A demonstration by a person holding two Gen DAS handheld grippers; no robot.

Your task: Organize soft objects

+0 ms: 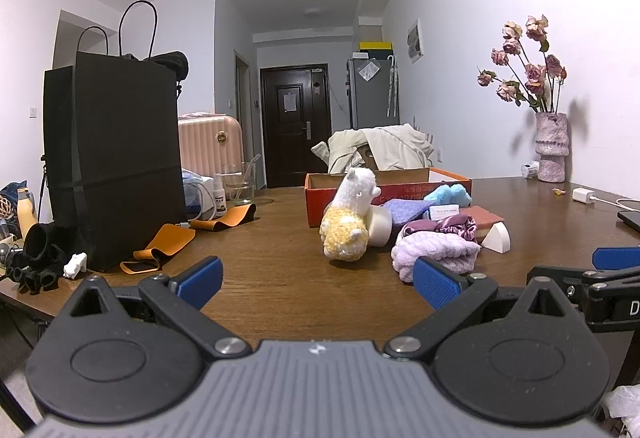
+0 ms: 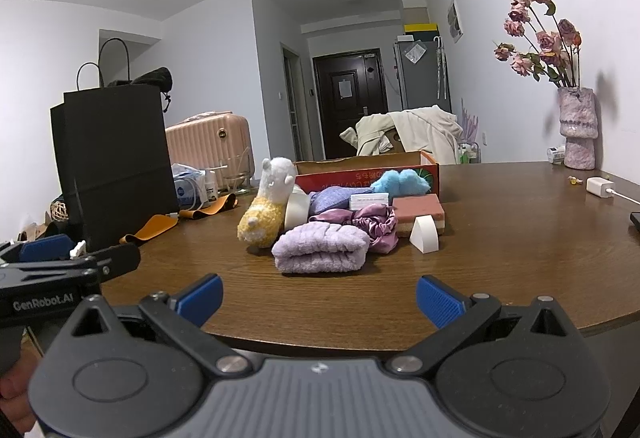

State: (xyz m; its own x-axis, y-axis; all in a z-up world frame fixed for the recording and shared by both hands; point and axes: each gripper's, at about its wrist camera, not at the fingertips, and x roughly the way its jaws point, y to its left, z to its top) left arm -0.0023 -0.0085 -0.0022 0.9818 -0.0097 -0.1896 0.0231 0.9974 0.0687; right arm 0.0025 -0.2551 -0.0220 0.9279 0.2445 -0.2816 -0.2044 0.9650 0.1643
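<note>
Dim, cool indoor light; soft flower shadows on the wall (image 1: 480,38); fisheye bending, dark corners; mostly sharp.

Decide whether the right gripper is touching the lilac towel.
Apart. The right wrist view shows bare table between the open right gripper and the lilac towel.

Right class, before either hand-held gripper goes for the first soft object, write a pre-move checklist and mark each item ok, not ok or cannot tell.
1. Left hand-held gripper open, empty: ok.
2. Right hand-held gripper open, empty: ok.
3. Lilac folded towel nearest, nothing on top: ok.
4. Red box open on top to receive items: ok.
5. Space inside the box: cannot tell.
6. Alpaca plush standing free: not ok, it leans on a white roll.
</note>
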